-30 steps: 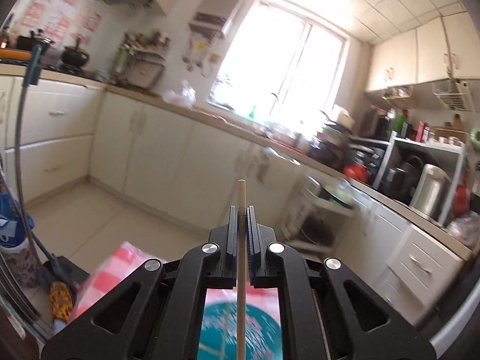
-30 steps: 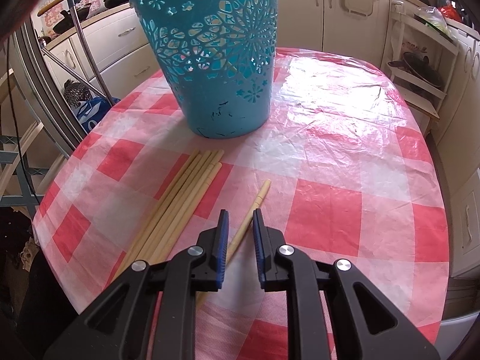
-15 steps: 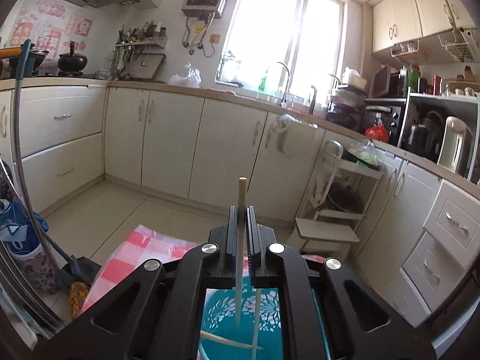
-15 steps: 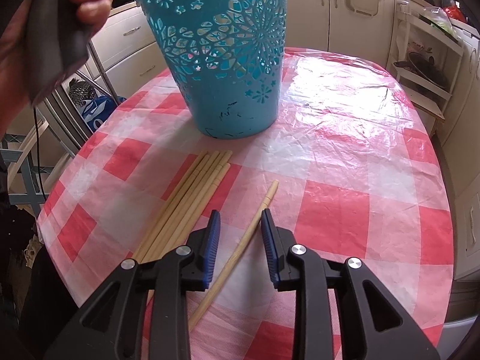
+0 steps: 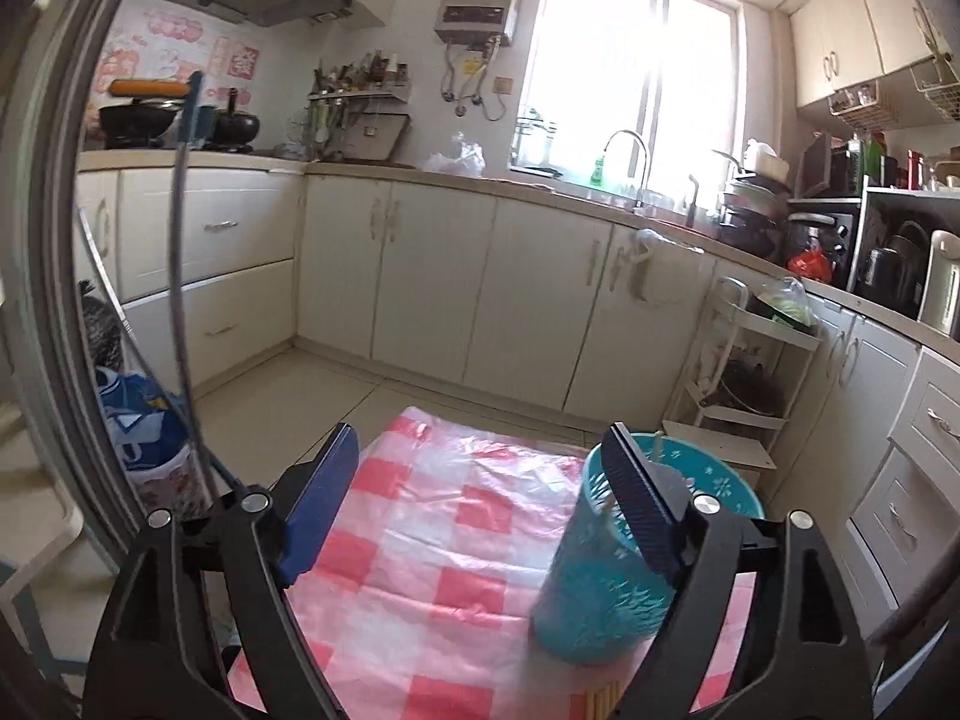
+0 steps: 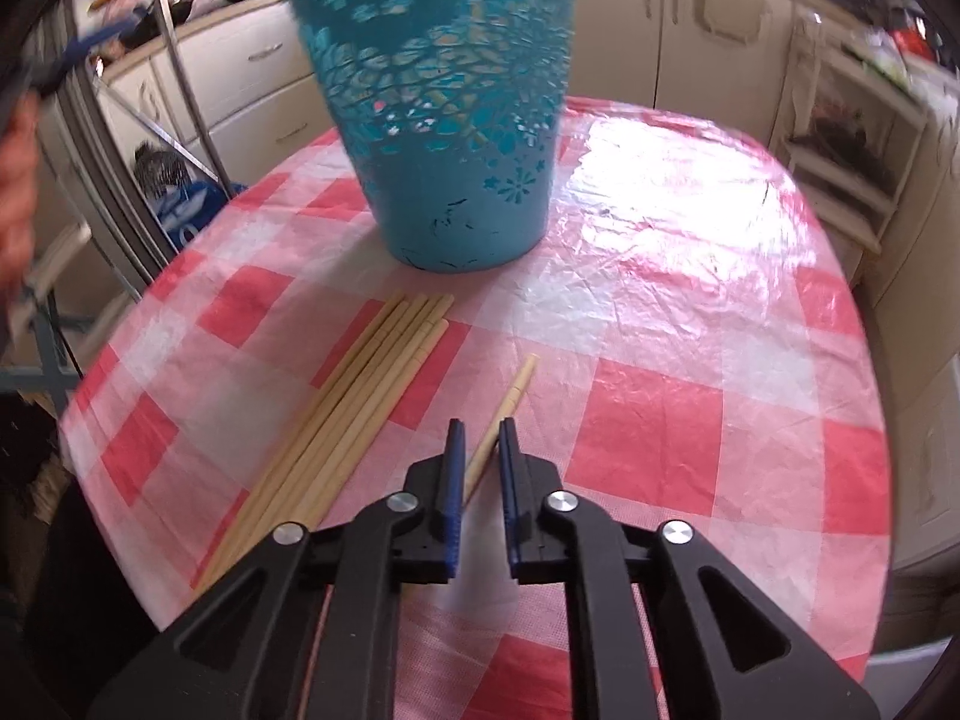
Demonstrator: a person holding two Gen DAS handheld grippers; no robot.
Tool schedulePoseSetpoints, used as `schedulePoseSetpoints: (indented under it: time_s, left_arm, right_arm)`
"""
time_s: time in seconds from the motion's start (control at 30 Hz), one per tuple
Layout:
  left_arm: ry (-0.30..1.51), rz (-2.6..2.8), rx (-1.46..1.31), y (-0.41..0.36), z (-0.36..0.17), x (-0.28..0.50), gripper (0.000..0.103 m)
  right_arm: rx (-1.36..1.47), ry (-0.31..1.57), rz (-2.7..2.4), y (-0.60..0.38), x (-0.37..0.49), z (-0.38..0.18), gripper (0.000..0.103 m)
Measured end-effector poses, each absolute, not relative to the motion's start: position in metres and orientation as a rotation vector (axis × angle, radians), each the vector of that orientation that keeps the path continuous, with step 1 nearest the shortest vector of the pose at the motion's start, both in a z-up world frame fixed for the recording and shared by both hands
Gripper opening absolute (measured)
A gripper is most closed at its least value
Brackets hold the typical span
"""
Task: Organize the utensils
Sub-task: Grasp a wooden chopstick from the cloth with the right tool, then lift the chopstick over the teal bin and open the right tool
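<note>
The teal basket [image 6: 444, 120] is motion-blurred, rim cut off up top. Lone chopstick [image 6: 507, 405] vanishes behind the jaws; contact's unclear.

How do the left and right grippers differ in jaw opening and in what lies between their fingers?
The left gripper stands wide open with nothing between its fingers; the right gripper is nearly closed, its jaws narrowly straddling a single chopstick on the tablecloth. The left is raised beside the teal basket; the right sits low at the table. Both have black frames and blue pads.
</note>
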State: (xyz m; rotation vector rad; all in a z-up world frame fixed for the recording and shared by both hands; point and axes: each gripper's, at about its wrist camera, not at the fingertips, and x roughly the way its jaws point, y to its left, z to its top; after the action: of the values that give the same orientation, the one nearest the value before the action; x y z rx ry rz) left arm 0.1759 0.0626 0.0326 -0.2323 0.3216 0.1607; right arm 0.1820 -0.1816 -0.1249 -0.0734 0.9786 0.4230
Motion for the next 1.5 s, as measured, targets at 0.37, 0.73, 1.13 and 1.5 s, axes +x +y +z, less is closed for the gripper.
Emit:
schedulePoseSetpoints:
  time_s: [0.37, 0.73, 1.13, 1.5]
  left_arm:
    - [0.649, 0.202, -0.368, 0.106, -0.095, 0.172, 0.084]
    - [0.709, 0.136, -0.349, 0.099, -0.105, 0.184, 0.084]
    - [0.745, 0.145, -0.376, 0.103, -0.107, 0.188, 0.084]
    - [0.768, 0.141, -0.403, 0.108, -0.113, 0.192, 0.084]
  right_arm:
    - [0.340, 1.043, 0.521, -0.230, 0.191, -0.120, 0.006]
    - [0.561, 0.839, 0.724, -0.241, 0.182, -0.061, 0.006]
    - [0.609, 0.570, 0.875, -0.245, 0.211, 0.063, 0.006]
    - [0.526, 0.463, 0.751, -0.232, 0.275, 0.122, 0.006]
